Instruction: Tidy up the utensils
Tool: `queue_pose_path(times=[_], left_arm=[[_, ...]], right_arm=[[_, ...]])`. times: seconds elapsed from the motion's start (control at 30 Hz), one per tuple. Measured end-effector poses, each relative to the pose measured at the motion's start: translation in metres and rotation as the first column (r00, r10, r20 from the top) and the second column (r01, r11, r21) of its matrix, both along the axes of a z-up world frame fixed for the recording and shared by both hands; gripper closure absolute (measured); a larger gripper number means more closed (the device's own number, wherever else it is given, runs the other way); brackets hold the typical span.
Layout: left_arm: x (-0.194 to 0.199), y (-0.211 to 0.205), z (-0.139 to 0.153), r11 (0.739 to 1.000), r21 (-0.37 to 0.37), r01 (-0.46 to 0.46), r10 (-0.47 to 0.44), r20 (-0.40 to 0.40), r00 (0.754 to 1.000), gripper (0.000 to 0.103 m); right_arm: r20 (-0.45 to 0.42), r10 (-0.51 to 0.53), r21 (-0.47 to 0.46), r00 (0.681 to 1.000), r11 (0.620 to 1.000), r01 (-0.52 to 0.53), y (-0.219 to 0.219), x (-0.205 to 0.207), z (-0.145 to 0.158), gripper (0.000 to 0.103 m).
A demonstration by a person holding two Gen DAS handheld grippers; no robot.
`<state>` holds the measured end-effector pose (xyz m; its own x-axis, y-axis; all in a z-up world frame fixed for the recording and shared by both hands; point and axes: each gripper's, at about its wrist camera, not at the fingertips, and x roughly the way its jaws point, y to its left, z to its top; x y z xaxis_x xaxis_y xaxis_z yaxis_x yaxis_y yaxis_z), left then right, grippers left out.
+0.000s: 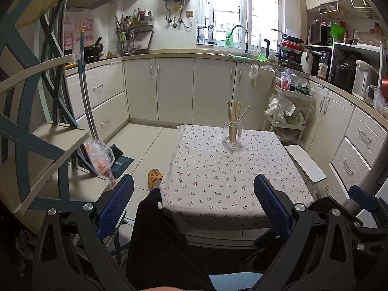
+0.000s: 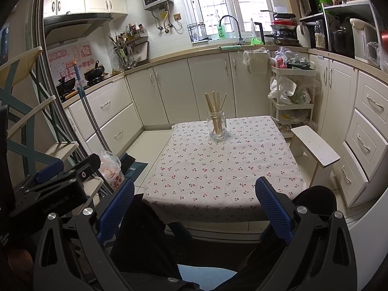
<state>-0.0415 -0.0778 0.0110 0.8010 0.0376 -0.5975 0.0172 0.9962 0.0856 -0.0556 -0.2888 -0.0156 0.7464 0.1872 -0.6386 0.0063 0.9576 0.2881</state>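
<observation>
**Chopsticks stand in the jar, both tools wait open**

We see first the kitchen cabinets [image 1: 174, 89], which run along the back and right walls under the window. In front of them stands the low counter [image 2: 218, 181], covered with a white cloth printed with small red cherries. Beside its right edge is a small white stool [image 2: 315, 145], and on the floor at the left a yellow slipper [image 1: 154, 177] lies near the person's dark trouser leg.

Our left tool [image 1: 194, 206] hangs above the near edge of the counter. Its two blue fingers stand wide apart and nothing is between them. Our right tool [image 2: 195, 206] is held in the same way, also spread wide and holding nothing; in the left wrist view a part of it shows at the far right edge.

On the far part of the counter stands a clear glass jar [image 1: 232, 135], upright, well apart from both tools. Inside it we count several wooden chopsticks [image 1: 234, 116]. They lean against the rim and fan out a little above the mouth of the jar. The rest of the cloth around the jar carries no other utensil that we can make out.
</observation>
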Motion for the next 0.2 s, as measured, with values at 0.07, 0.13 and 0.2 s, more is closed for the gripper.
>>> queue_pose_path(times=[0.07,0.13,0.2], left_arm=[[0.0006,-0.0002,0.0002,1.0,0.003,0.004,-0.004,-0.001,1.0,0.008],[0.0015,-0.0002,0.0002,1.0,0.005,0.005,-0.005,-0.004,1.0,0.008],[0.0019,-0.0003,0.0,1.0,0.004,0.006,-0.006,-0.007,1.0,0.008]], right_arm=[[-0.001,0.0,0.0,1.0,1.0,0.0,-0.001,0.0005,0.0002,0.007],[-0.001,0.0,0.0,1.0,1.0,0.0,0.0002,-0.0002,0.0002,0.007],[-0.001,0.0,0.001,1.0,1.0,0.0,-0.0006,0.0002,0.0003,0.007]])
